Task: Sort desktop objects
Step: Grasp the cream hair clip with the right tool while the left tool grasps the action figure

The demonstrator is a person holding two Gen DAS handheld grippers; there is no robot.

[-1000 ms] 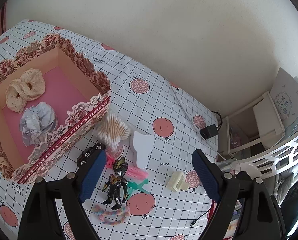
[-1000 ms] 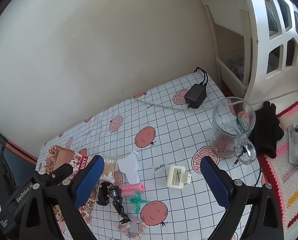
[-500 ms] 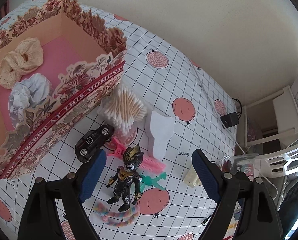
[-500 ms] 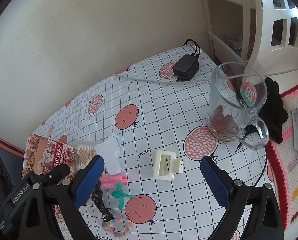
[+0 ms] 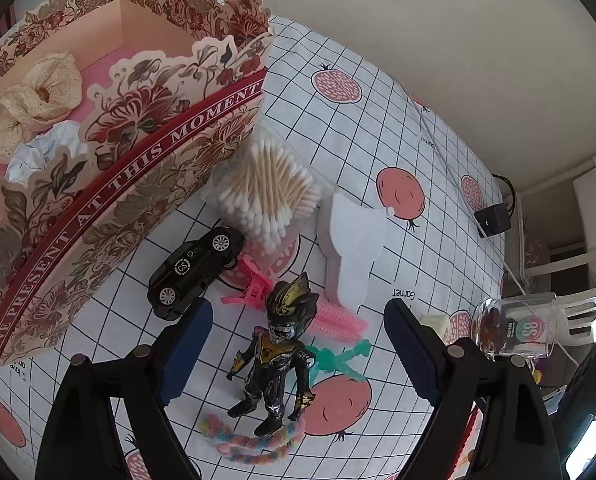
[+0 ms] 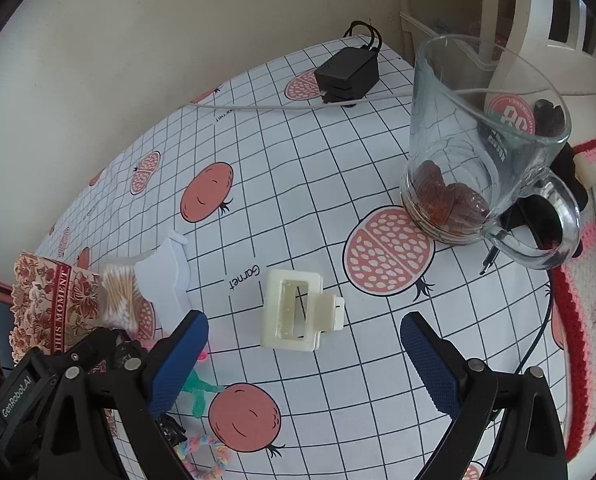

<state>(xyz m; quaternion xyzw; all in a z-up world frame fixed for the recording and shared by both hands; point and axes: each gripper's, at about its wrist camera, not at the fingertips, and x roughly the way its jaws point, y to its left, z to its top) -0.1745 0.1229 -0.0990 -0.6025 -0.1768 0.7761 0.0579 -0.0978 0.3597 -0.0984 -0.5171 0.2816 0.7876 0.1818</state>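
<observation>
Left gripper (image 5: 293, 354) hung over the bench (image 5: 378, 128), jaws wide open, nothing between the pads. Figure (image 5: 275, 350) lay on the gridded cloth directly below the gap, feet on a pastel braided loop (image 5: 249, 442). Black toy car (image 5: 195, 266) sat just beyond the left pad, against the floral box (image 5: 109, 184) at the bench's left edge. Inside the box: cream scrunchie (image 5: 37, 98) and a crumpled white wad (image 5: 41, 152). Bag of cotton swabs (image 5: 267, 190) leaned on the box wall, touching the car's far side. Pink clip (image 5: 253, 284) and pink comb (image 5: 338, 320) lay behind the figure; green clip (image 5: 338, 358) just beside its arm. White card cut-out (image 5: 352, 250) lay beyond the comb.

Right gripper (image 6: 304, 364) also open wide, empty, poised over the cream claw clip (image 6: 298, 314) near the bench middle; pads not touching it. Glass mug (image 6: 486, 140) stood upright toward the right edge, dark dried fruit at its bottom. Black adapter (image 6: 348, 74) rested at the far edge by the wall, white cable (image 6: 257, 107) running from it along that edge.
</observation>
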